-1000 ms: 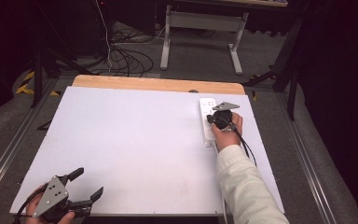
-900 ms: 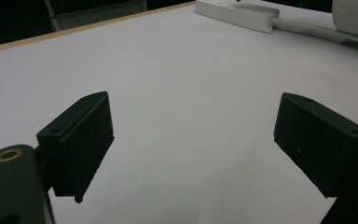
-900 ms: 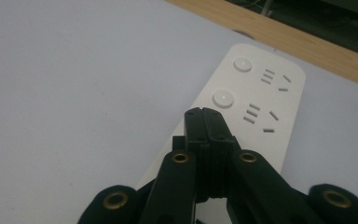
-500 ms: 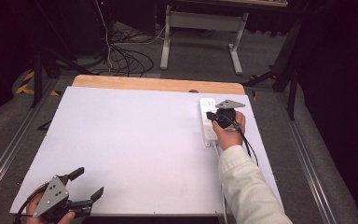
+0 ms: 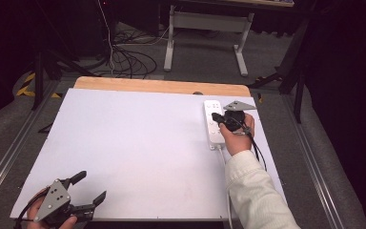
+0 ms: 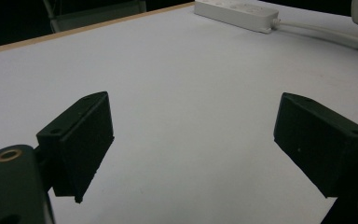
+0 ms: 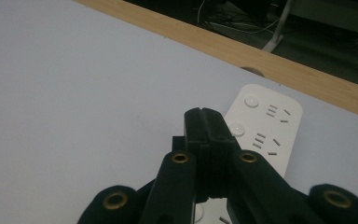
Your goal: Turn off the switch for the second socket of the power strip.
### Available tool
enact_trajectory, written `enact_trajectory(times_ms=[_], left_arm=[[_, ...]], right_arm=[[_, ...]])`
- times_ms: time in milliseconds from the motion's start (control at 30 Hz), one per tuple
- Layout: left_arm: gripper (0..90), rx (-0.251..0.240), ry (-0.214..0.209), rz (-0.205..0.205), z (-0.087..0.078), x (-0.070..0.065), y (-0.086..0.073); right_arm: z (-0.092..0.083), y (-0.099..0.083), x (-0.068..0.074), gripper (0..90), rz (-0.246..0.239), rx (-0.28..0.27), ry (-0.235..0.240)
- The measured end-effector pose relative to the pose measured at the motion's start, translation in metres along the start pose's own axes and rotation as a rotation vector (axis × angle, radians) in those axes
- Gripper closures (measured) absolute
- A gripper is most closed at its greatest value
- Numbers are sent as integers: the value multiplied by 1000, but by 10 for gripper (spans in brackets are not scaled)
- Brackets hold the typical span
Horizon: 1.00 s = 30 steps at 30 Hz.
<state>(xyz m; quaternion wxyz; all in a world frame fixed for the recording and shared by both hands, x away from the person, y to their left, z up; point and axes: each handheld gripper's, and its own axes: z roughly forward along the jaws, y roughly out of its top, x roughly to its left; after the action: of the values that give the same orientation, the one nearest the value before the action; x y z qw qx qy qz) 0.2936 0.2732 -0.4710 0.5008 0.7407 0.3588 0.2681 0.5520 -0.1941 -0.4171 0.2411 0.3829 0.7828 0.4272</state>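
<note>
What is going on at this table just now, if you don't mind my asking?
A person is working with a tool in each hand on a white-topped table. The right tool, jaws shut and empty, hovers over a white power strip near the far right edge. The left tool sits open at the near left corner, holding nothing.

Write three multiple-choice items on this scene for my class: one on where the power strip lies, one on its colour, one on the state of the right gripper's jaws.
1. Where on the table does the power strip lie?
A. near the far right corner
B. at the near left corner
C. in the middle

2. What colour is the power strip?
A. black
B. white
C. red

3. How do the jaws of the right gripper stand?
A. wide apart
B. closed on a plug
C. pressed together, nothing between them

Key: 1 A, the high view shows it by the right edge near the far end; 2 B, its casing is white; 3 C, the right gripper view shows both pads meeting.
</note>
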Motion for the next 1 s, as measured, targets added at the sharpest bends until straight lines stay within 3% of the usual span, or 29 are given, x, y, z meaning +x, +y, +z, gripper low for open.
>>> enact_trajectory(times_ms=[300, 500, 700, 1000], left_arm=[[125, 0, -4, 4, 1, 1, 0], [129, 7, -14, -2, 2, 2, 2], [139, 22, -12, 4, 4, 3, 5], [133, 17, -19, 3, 6, 3, 7]], right_arm=[[-12, 2, 0, 900, -1, -12, 7], [-29, 6, 12, 764, -45, -48, 14], [-54, 4, 22, 557, -27, -84, 54], [-94, -10, 35, 424, -31, -138, 116]])
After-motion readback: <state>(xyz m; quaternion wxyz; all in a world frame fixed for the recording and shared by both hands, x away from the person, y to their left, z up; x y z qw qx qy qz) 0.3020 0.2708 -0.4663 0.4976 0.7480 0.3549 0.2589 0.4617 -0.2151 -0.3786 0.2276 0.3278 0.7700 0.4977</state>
